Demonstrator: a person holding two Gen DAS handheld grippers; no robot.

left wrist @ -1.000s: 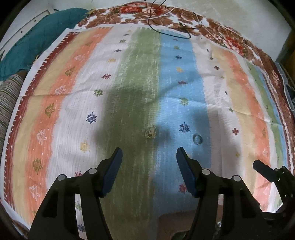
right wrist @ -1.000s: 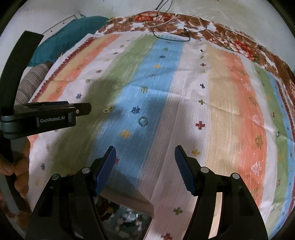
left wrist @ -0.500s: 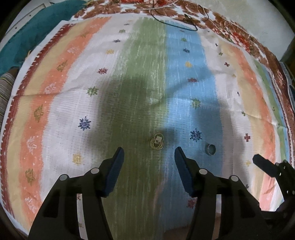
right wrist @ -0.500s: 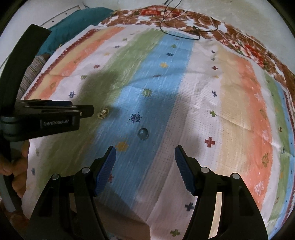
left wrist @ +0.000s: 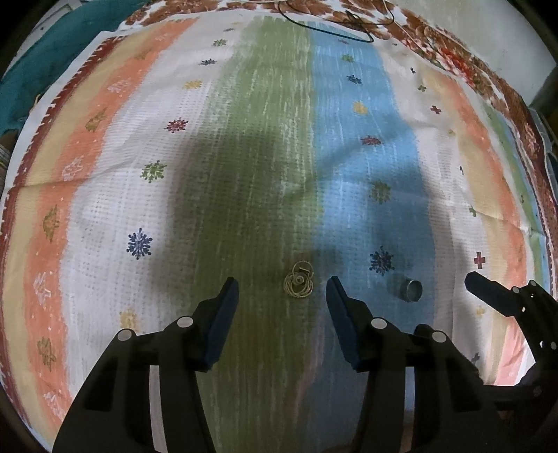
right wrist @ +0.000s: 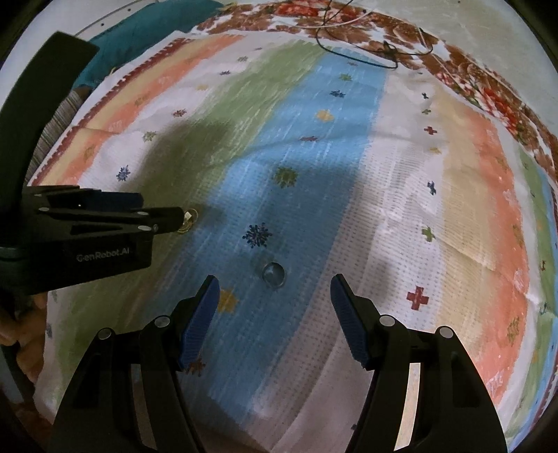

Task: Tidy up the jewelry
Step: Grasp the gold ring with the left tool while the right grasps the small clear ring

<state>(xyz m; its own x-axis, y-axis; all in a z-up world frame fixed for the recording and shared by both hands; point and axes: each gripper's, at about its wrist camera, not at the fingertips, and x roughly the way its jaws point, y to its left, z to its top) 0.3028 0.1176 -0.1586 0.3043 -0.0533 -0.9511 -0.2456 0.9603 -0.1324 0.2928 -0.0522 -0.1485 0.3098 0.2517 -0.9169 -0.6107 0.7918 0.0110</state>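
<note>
Now our left gripper, jaws apart and just closing in, has the gold earring between its tips; our open right gripper faces the silver ring just beyond.

So the wire earring sits flat on the striped cloth, ring lying near it to the right, and a cord way behind the earring at the cloth's far edge.

Gold earring flat; silver ring nearby.
</note>
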